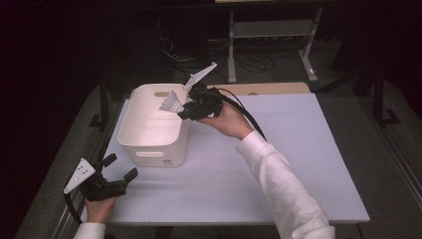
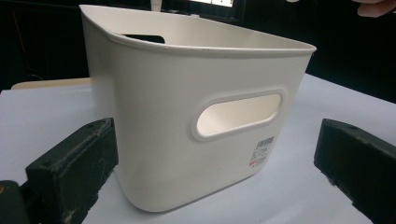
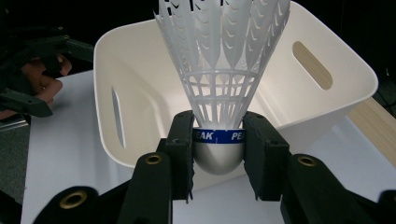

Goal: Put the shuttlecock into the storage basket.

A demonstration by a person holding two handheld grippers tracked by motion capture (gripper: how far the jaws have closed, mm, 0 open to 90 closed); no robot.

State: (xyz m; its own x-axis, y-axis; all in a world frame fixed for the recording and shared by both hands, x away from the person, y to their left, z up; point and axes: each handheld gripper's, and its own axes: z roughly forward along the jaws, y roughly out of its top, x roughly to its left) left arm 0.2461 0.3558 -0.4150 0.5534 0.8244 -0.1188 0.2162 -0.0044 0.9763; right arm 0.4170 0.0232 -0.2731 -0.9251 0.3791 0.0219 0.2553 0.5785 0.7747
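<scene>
My right gripper (image 3: 218, 154) jaws pinch the shuttlecock (image 3: 219, 70) by its firm cork — light, skirt fragile — left gripper (image 1: 118, 172) jaws wide.

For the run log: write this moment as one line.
right gripper: shut on shuttlecock, over bin rim | left gripper: open, empty, near table's front-left corner | bin: upright, nothing visible inside
</scene>
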